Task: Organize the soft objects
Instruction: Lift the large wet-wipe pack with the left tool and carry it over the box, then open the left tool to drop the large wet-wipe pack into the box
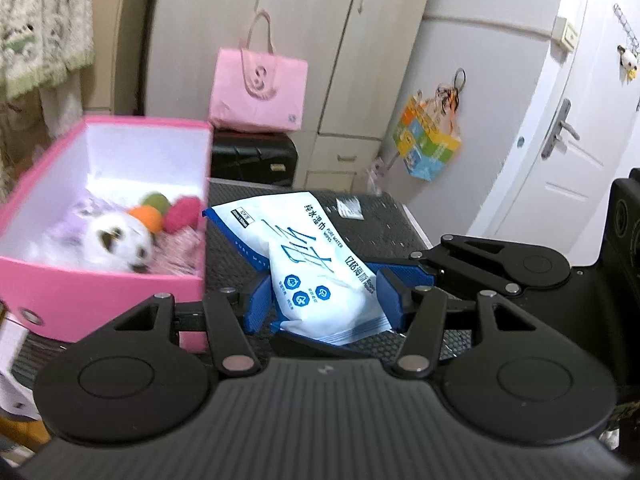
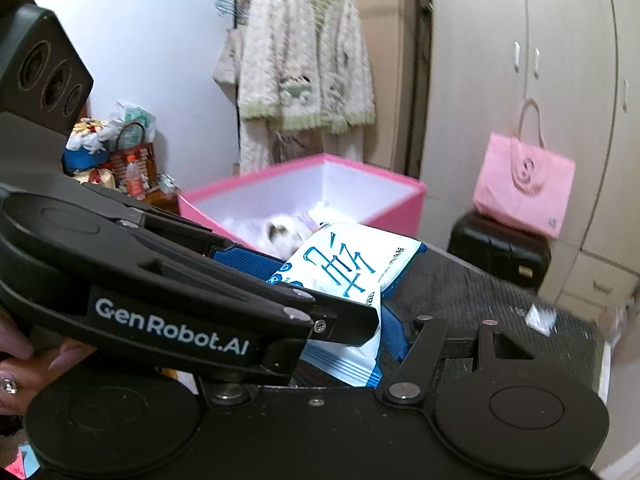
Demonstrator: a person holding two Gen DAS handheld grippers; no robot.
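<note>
A white and blue pack of wet wipes (image 1: 308, 256) is held above the dark table. My left gripper (image 1: 326, 304) is shut on its near end, blue pads on both sides. My right gripper (image 2: 344, 312) is shut on the same pack (image 2: 344, 264); it shows from the right in the left wrist view (image 1: 404, 276). The left gripper's body crosses the right wrist view and hides the right gripper's left finger. A pink box (image 1: 100, 296) stands at the left, holding a white plush toy (image 1: 116, 240), coloured soft balls (image 1: 168, 212) and other soft items.
A dark textured table (image 1: 380, 224) carries the box (image 2: 400, 204). A pink tote bag (image 1: 260, 88) sits on a black case (image 1: 256, 156) behind. Cupboards, a white door (image 1: 560, 140) and a hanging cardigan (image 2: 304, 52) surround the table.
</note>
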